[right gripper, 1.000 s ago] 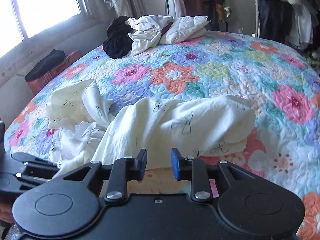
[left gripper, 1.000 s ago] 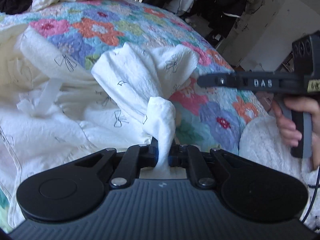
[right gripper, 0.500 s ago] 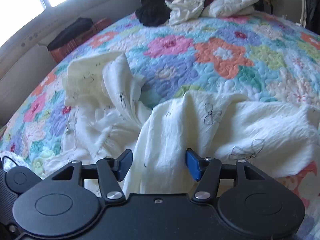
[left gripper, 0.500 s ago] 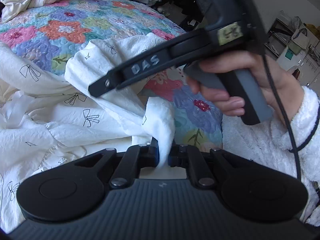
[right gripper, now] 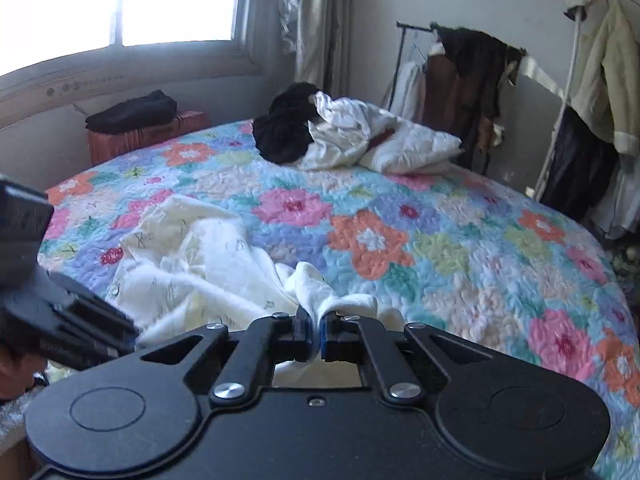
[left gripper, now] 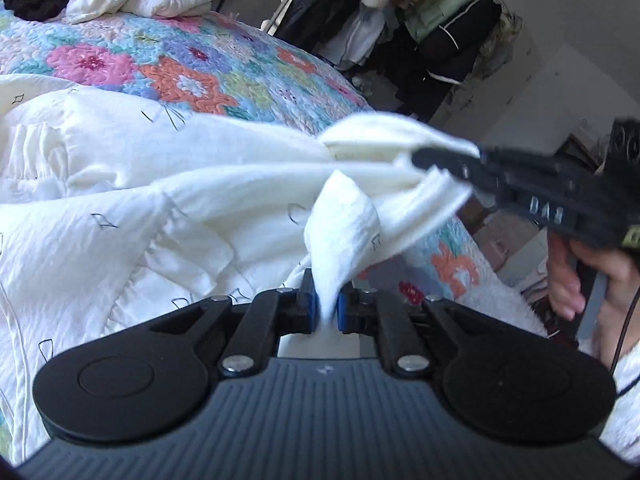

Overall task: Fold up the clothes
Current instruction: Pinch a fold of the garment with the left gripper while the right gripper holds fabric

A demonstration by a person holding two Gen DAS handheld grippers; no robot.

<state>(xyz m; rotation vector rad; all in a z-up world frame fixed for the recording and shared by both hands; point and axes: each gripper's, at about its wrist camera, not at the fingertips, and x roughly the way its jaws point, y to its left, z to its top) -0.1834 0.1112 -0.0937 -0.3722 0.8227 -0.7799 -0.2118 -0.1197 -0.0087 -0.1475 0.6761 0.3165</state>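
Observation:
A white garment (left gripper: 160,200) printed with small black bows lies crumpled on the flowered quilt (left gripper: 192,84). My left gripper (left gripper: 325,308) is shut on a bunched corner of it, and cloth stands up between the blue pads. My right gripper (right gripper: 317,332) has its jaws closing tight on another fold of the same garment (right gripper: 192,276), with the pads pressing the cloth. In the left wrist view the right gripper (left gripper: 424,159) reaches in from the right in a person's hand (left gripper: 592,276). It holds that fold lifted off the bed.
A heap of black and white clothes (right gripper: 332,136) sits at the far end of the quilt (right gripper: 440,248). A brown box with a dark cloth (right gripper: 144,120) stands under the window. Clothes racks (right gripper: 472,64) line the right wall.
The right gripper went from wide open around the garment to shut on a fold, and the fold now hangs lifted. The left gripper kept its hold on the cloth.

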